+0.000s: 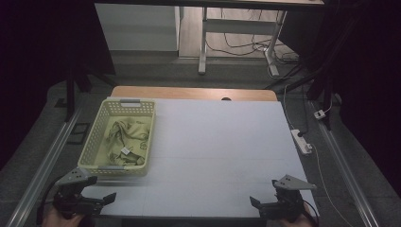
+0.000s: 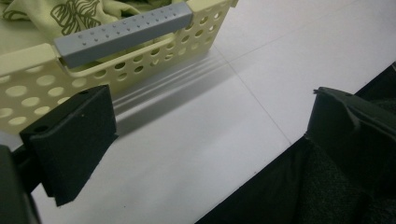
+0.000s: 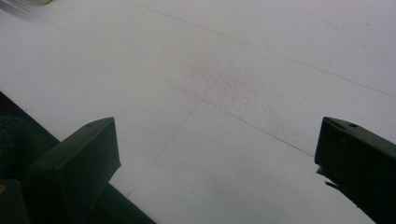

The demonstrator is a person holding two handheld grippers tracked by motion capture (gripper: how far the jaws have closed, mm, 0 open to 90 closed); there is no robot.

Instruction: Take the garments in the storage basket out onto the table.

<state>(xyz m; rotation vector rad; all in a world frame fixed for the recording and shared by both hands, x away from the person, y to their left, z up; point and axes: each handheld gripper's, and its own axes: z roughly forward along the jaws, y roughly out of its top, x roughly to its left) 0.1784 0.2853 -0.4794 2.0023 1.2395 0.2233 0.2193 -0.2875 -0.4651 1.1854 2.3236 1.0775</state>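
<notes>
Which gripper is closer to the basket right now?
Left. The left gripper sits just below the basket, near its front handle, jaws open. The right gripper is at the table's opposite front corner, far across the white surface, also open.

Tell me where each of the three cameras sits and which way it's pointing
High view: above the person's side, looking forward and down on the white table; hands with the left gripper and right gripper enter at the bottom.
Left gripper view: rides the left gripper, looking between its open jaws at the yellow basket and the cloth in it.
Right gripper view: rides the right gripper, looking between open jaws at bare table.
Shared: basket in high and left gripper views.
</notes>
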